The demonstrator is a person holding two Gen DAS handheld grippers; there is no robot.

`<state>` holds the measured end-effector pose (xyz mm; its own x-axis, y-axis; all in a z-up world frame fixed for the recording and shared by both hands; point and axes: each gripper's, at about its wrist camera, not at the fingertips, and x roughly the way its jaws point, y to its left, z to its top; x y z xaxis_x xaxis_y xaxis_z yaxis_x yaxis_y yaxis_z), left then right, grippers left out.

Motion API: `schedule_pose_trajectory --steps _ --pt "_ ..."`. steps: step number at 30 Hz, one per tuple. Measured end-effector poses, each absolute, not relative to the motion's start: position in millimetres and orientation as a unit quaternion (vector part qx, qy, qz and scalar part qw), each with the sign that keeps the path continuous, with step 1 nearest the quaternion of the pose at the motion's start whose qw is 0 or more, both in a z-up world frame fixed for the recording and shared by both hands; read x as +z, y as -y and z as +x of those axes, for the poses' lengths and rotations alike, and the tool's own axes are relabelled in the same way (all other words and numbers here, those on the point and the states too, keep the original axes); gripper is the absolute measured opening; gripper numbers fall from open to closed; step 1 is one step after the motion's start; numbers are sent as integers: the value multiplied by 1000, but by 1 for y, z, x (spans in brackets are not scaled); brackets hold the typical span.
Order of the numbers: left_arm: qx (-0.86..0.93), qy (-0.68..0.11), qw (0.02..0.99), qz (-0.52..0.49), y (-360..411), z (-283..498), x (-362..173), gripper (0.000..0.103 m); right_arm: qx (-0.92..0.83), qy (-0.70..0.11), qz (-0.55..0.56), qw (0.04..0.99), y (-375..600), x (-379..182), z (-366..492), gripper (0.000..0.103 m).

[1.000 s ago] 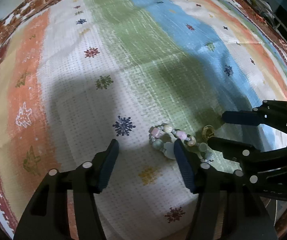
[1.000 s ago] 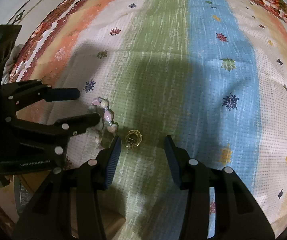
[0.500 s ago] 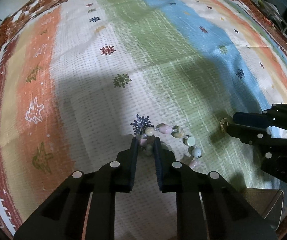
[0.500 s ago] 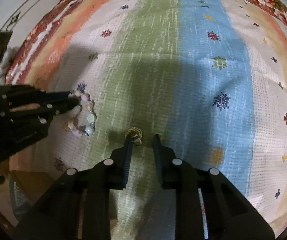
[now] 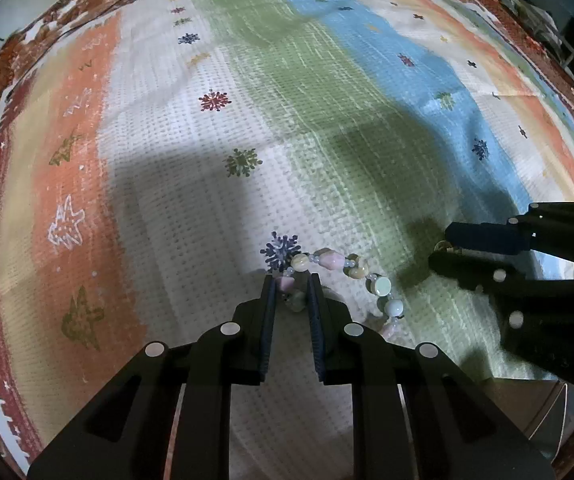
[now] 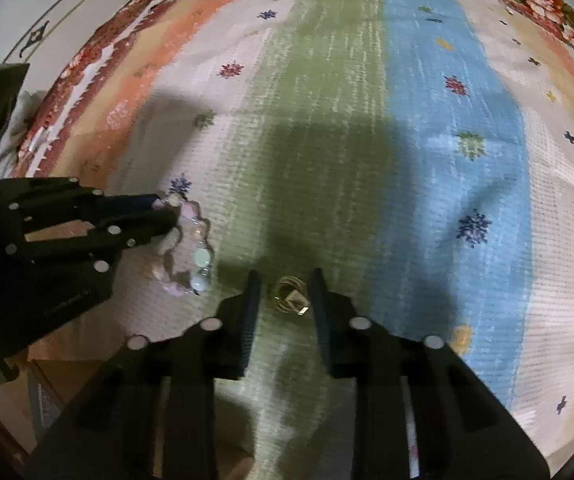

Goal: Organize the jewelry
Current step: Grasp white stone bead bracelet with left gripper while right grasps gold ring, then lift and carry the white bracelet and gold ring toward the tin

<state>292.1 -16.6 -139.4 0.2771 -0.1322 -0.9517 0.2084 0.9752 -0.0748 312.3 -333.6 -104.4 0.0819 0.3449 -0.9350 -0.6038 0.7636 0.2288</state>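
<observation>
A bracelet of pastel pink, cream and green beads (image 5: 367, 280) hangs from my left gripper (image 5: 291, 280), which is shut on the beads at one end. It also shows in the right wrist view (image 6: 191, 252), lifted a little above the cloth. A small gold ring bundle (image 6: 291, 298) sits between the jaws of my right gripper (image 6: 285, 280), which are closed on it. In the left wrist view the right gripper (image 5: 447, 248) is at the right, the gold piece barely showing at its tips.
A striped cloth (image 5: 327, 120) in orange, white, green and blue with small snowflake motifs covers the surface, with a red floral border (image 6: 99, 52). A brown cardboard box edge (image 5: 527, 400) lies near the front, below the cloth's edge.
Both grippers went from open to shut: the left onto the bead bracelet, the right onto the gold ring. Both then lifted slightly and the bracelet now dangles.
</observation>
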Motion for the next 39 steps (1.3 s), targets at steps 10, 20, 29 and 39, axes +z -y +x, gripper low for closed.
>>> schedule_pose_trajectory --steps 10,20,29,39 --pt "-98 -581 808 20 10 287 -128 10 332 -581 -115 734 335 -92 305 17" --pt "-102 -563 820 0 5 278 -106 10 337 -548 -134 754 331 -69 291 17" --pt "-111 -535 837 -20 7 263 -78 10 340 -528 -136 766 336 -52 279 17" --pt "-113 -503 856 -34 2 241 -45 10 345 -498 -123 786 343 -27 262 17"
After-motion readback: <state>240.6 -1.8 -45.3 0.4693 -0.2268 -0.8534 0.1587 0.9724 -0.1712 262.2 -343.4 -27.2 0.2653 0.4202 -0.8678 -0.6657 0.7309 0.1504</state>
